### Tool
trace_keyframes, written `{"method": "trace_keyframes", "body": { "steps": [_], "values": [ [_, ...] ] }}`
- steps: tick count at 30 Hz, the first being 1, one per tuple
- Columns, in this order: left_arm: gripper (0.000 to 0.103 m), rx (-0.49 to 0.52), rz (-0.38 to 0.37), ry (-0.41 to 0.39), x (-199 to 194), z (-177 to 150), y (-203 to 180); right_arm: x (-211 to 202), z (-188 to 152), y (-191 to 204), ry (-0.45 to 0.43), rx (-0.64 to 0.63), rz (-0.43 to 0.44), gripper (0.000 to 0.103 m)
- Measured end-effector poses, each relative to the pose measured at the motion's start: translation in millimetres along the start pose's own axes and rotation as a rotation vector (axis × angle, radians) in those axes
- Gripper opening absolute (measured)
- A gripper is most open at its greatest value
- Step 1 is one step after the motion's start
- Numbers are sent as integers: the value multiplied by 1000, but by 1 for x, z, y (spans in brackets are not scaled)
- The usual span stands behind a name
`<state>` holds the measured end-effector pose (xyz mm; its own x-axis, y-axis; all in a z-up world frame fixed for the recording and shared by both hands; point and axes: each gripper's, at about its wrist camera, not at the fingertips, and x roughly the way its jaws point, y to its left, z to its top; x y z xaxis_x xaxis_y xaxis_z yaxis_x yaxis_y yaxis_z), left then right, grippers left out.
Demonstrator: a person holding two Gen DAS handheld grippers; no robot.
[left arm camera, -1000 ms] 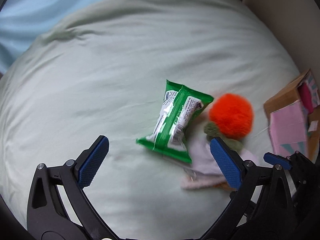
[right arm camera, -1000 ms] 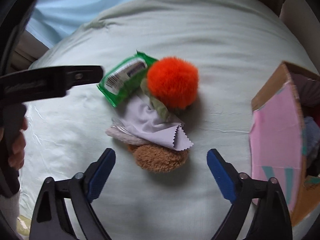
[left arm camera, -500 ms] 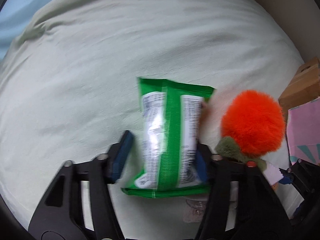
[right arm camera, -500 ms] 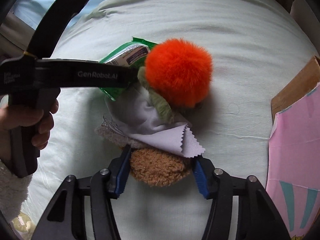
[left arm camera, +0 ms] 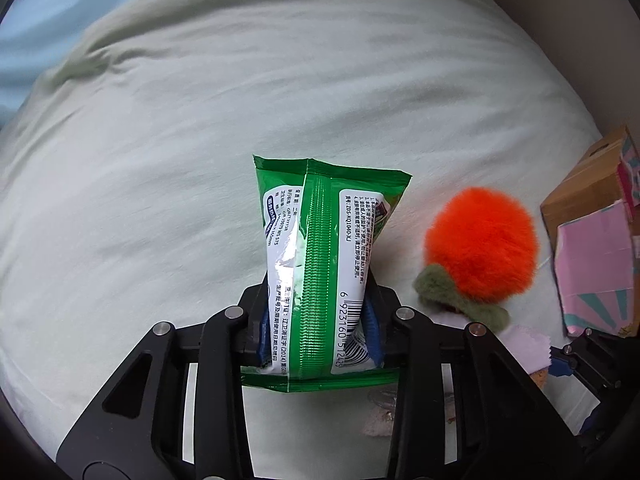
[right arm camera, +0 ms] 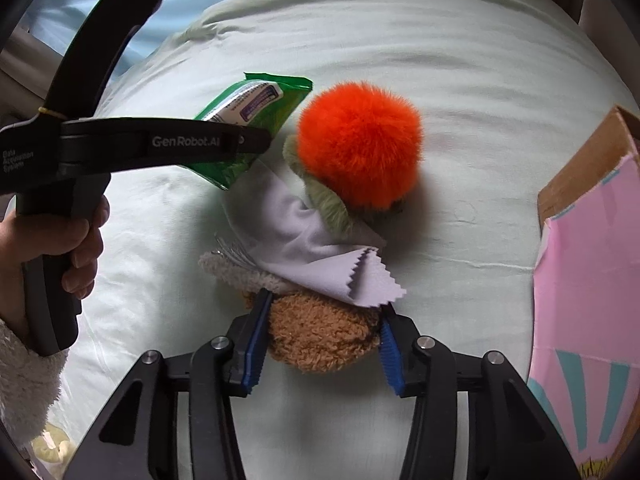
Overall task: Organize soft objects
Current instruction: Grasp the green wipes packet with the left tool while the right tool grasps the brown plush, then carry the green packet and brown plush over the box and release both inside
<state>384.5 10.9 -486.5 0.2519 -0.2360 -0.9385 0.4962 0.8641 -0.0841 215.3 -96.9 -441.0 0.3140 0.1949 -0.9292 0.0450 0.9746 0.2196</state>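
2 claws were gripping: the left claw [left arm camera: 318, 330] clamped the green wipes packet [left arm camera: 324, 256] at frame centre; the right claw [right arm camera: 322, 344] pinched the brown plush [right arm camera: 320, 336] at lower centre on the bed [right arm camera: 460, 80].

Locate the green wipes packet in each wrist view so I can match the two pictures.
Left wrist view: the green wipes packet stands centre frame, clamped between the left gripper fingers.
Right wrist view: the packet is upper left, partly behind the left gripper's black arm.
Shared landmark: the orange pompom, immediately right of the packet in both.
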Motion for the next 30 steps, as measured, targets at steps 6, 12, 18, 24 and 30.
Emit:
{"method": "trace_keyframes", "body": {
  "steps": [6,12,18,24,30],
  "values": [
    [32,-15,21,-45,-41,-11,-3,-26,-4,6,-30,-9,6,44],
    [32,-43,38,-93,-93,-28,-8,-59,-24,21,-74,-23,8,44],
    [32,-59,61,-146,-153,-50,-22,-104,-41,33,-133,-27,11,44],
    [32,-76,71,-208,-213,-69,-39,-160,-47,45,-208,-31,-1,44],
    [32,-67,88,-282,-271,-80,-73,-214,-51,39,-251,-23,-36,44]
  ]
}}
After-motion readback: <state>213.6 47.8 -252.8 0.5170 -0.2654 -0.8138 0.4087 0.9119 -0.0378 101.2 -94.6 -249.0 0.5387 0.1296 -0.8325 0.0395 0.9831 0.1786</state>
